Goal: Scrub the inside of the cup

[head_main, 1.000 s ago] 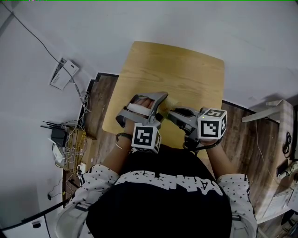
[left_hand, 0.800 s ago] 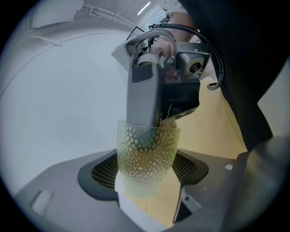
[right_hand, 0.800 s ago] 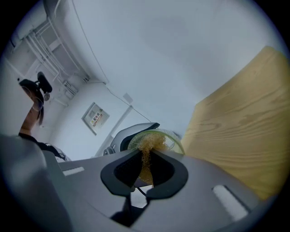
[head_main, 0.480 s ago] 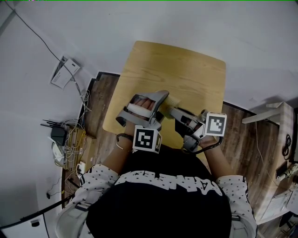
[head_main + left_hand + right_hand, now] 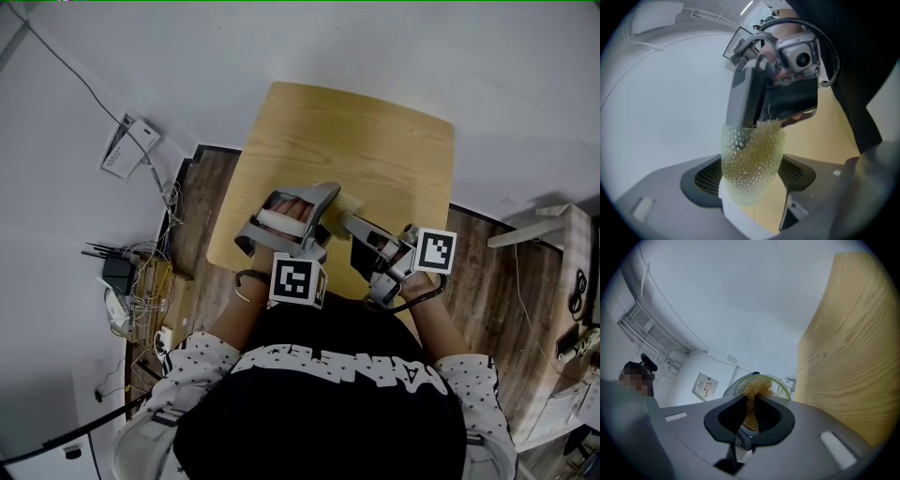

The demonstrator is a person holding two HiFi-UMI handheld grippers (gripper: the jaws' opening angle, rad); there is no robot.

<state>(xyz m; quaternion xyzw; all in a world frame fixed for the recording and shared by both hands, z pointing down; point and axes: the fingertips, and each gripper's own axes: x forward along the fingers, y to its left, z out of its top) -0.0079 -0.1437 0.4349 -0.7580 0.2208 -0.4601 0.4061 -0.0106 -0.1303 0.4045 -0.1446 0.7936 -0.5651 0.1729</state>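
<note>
Inside the translucent cup [image 5: 743,176] sits a golden scourer [image 5: 756,390].

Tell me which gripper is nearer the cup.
Left. The left gripper is clamped on the cup, touching its lower part. The right gripper is at the cup's mouth, holding the scrubber that pokes inside.

left claw [image 5: 750,187], right claw [image 5: 751,420]: both clamped

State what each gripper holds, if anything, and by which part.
Left gripper: the perforated yellowish cup, clamped across its lower body. Right gripper: the golden mesh scrubber, pinched at its near end; its far end is in the cup's mouth.
</note>
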